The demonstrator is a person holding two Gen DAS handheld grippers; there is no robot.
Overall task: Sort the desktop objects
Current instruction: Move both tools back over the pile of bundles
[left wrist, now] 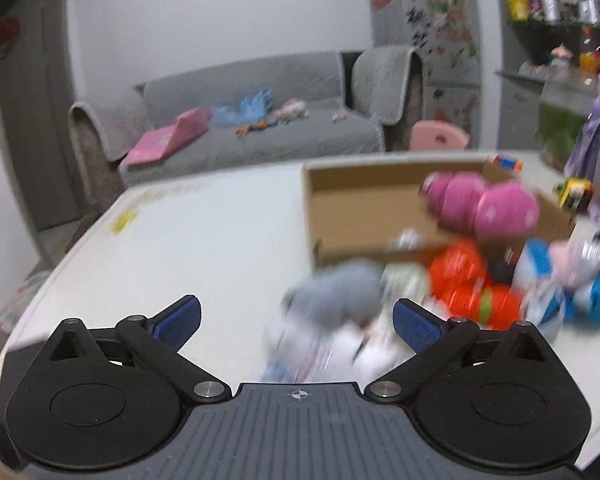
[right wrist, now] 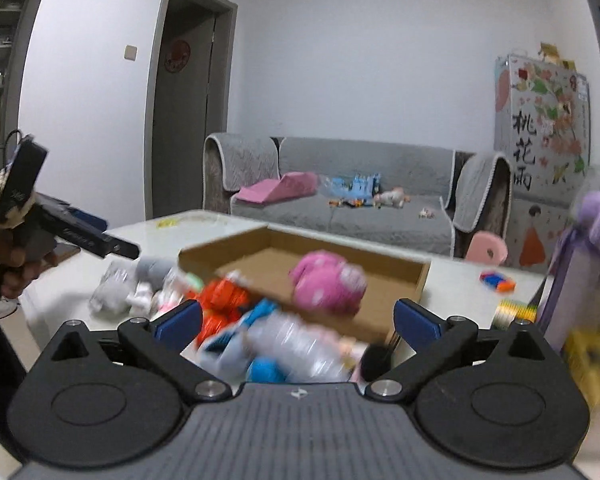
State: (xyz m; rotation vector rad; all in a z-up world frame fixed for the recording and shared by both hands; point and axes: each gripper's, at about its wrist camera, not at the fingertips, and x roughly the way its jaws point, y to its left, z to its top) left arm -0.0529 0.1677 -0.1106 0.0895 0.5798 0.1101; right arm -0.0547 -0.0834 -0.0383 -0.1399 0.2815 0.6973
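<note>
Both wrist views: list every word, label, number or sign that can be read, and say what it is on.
"桃花雨": large black brush characters running down the decorated poster board right of the sofa, right wrist view.
Red round decoration on the door: too blurred to read.
Light marking on the side of the left gripper: too blurred.
Yellow mark on the white table: unreadable.
Toys beside the cardboard box: motion-blurred, no text legible.

Brown cardboard box point(right wrist: 380, 266) noted on the white table point(left wrist: 204, 240). Inside the box, a pink plush with pale spots point(right wrist: 328, 282); just beside the box, an orange toy point(left wrist: 470, 284), a grey plush point(left wrist: 340, 294) and a blue-and-white item point(left wrist: 544, 280). Blue pads seen on black gripper fingers point(left wrist: 414, 322).
</note>
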